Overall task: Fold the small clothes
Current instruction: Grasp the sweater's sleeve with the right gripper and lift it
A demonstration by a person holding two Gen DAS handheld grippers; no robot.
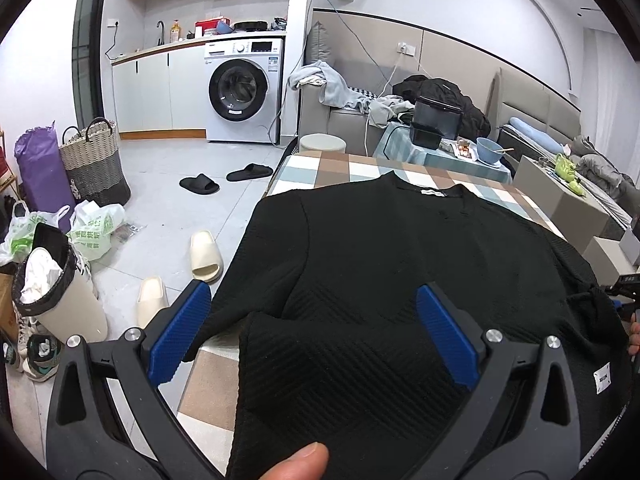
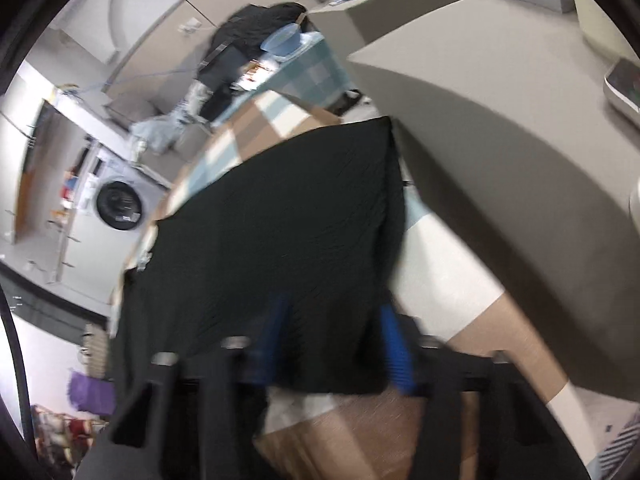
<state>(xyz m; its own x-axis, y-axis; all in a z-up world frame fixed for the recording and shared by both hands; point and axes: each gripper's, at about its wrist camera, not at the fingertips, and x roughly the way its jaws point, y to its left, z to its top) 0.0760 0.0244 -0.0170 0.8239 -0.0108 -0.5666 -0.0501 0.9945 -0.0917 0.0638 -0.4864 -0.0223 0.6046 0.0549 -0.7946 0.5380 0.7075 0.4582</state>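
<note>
Here, the black ribbed knit sweater point(image 1: 400, 248) lies spread on my checked tablecloth point(image 1: 332, 168). My left gripper point(image 1: 316, 334) gapes wide over its folded hem; my right gripper point(image 2: 336, 344) is too blurred to judge. Soft, limp, light: I'd pinch hem corners.

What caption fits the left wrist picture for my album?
Open left gripper hovers over a black top spread on the checkered table.

The sweater point(image 1: 400, 264) is black with a ribbed chevron weave. The counter point(image 1: 332, 170) wears brown, white and pale-blue checks. The gripper pads point(image 1: 180, 332) are blue.
</note>
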